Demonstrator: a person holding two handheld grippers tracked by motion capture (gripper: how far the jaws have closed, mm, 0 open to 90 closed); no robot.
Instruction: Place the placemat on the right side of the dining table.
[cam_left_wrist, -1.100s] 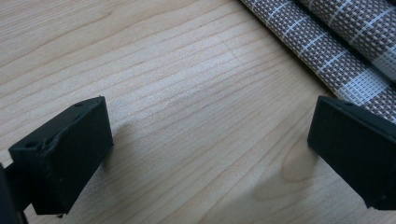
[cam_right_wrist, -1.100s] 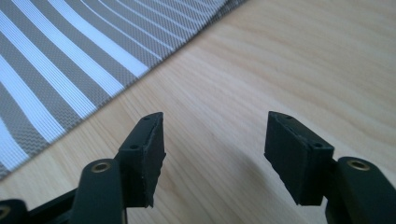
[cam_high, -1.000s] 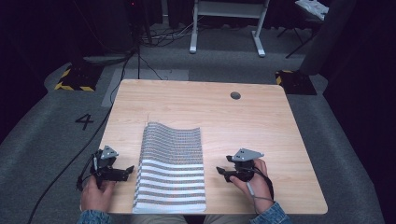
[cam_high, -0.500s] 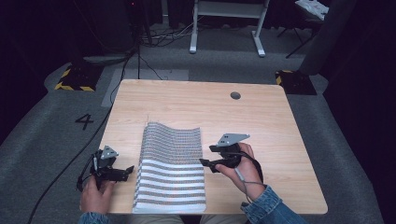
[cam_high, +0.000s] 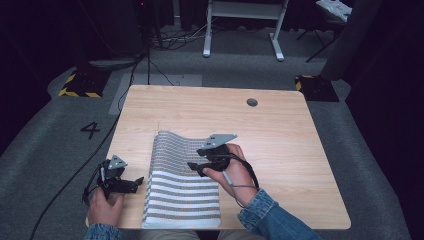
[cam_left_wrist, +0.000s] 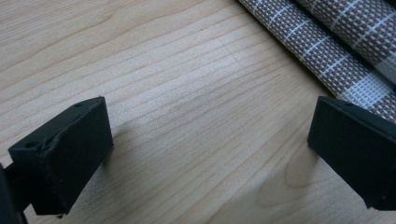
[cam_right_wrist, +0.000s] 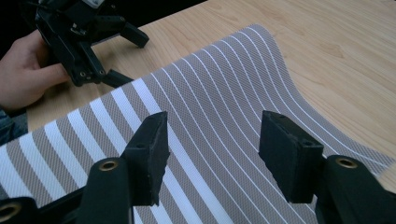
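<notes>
High view: a striped woven placemat lies on the pale wooden desk, its near end at the person's edge and its far end curling up off the wood.
Placemat pattern: grey-brown mesh with white stripes, broad at the near end and thin toward the raised far end.
Left hand-held gripper: low on the desk just beside the placemat's left edge, jaws apart and holding nothing; in the left gripper view bare wood lies between the jaws and the mat's edge is at the upper right.
Right hand-held gripper: over the middle of the placemat, pointing left across it, jaws wide apart and empty; in the right gripper view the stripes run beneath the gap, and I cannot tell if the tips touch the fabric.
Likely step: closing in on the placemat to grip or flatten it.
Risk, slip: the flat mesh offers little to pinch mid-sheet, so jaws closing there may skate off.
Risk, shift: pressure from one side alone could push the placemat sideways or over the near edge.
Risk, curl: the raised far end may spring back if released unsupported.
Risk, collision: both hand-held grippers aim inward and could meet.
</notes>
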